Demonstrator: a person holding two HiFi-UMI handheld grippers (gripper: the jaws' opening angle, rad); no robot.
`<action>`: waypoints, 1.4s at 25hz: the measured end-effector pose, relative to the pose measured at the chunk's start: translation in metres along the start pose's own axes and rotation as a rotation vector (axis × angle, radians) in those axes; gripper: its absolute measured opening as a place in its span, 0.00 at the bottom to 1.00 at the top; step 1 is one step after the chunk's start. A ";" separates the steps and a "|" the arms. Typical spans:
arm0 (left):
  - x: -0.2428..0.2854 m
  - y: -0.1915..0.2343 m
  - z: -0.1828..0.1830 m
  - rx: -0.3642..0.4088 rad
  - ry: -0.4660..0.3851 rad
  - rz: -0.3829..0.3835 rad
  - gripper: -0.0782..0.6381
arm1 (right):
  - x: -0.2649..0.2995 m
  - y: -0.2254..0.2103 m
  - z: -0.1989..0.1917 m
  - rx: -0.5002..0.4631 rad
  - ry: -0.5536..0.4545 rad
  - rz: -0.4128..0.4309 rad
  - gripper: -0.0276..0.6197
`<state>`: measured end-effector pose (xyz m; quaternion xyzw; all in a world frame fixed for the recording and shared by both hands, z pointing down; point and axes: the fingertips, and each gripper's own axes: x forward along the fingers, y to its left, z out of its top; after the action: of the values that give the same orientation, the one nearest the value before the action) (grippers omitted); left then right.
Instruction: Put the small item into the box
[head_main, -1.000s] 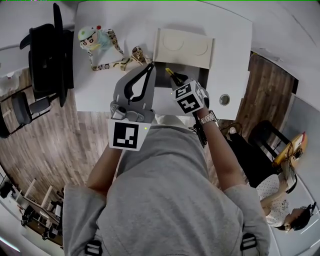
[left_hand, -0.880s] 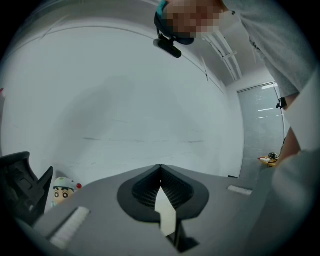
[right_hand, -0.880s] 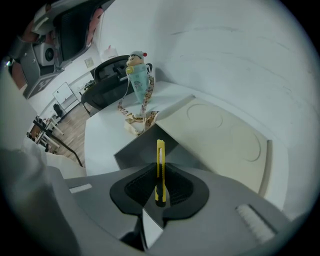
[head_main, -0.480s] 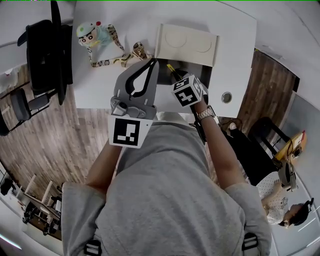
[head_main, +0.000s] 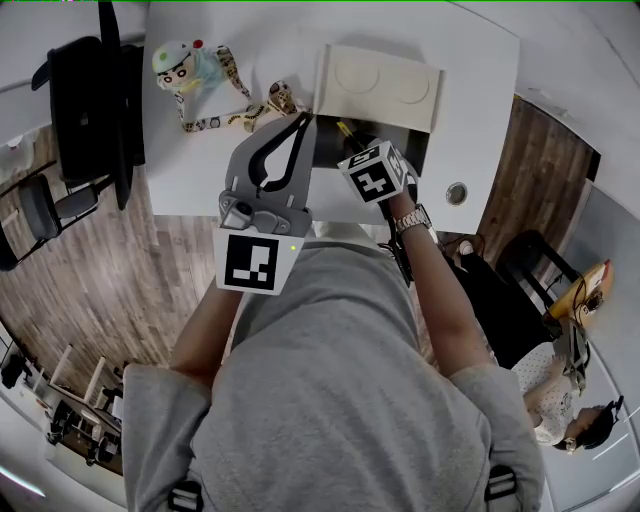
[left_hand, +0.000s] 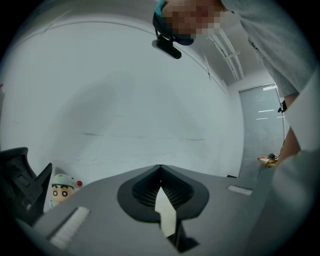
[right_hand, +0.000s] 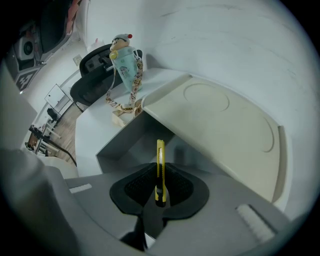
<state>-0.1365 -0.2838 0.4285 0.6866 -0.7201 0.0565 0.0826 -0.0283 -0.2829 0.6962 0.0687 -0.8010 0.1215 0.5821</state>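
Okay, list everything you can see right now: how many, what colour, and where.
table: one, white, under everything
box: one, grey, open, on the table ahead of the right gripper
lid: one, cream, raised behind the box opening
utility knife: one, yellow, above the open box
cartoon bottle: one, pale teal, table's far left
strap: one, patterned, trailing from the bottle
office chair: one, black, left of the table
left hand-held gripper: one, grey, shut, empty
right hand-held gripper: one, grey, shut on the knife
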 end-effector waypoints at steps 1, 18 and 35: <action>0.000 0.001 0.000 0.000 0.000 0.001 0.11 | 0.001 -0.001 -0.001 0.006 0.005 -0.002 0.15; 0.001 0.008 -0.002 -0.009 0.005 0.016 0.11 | 0.010 -0.006 -0.006 0.042 0.040 0.009 0.15; 0.003 0.010 -0.004 -0.017 0.003 0.017 0.11 | 0.014 -0.003 -0.006 0.034 0.040 0.040 0.19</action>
<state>-0.1467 -0.2855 0.4334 0.6795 -0.7264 0.0522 0.0890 -0.0266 -0.2834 0.7118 0.0601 -0.7884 0.1483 0.5940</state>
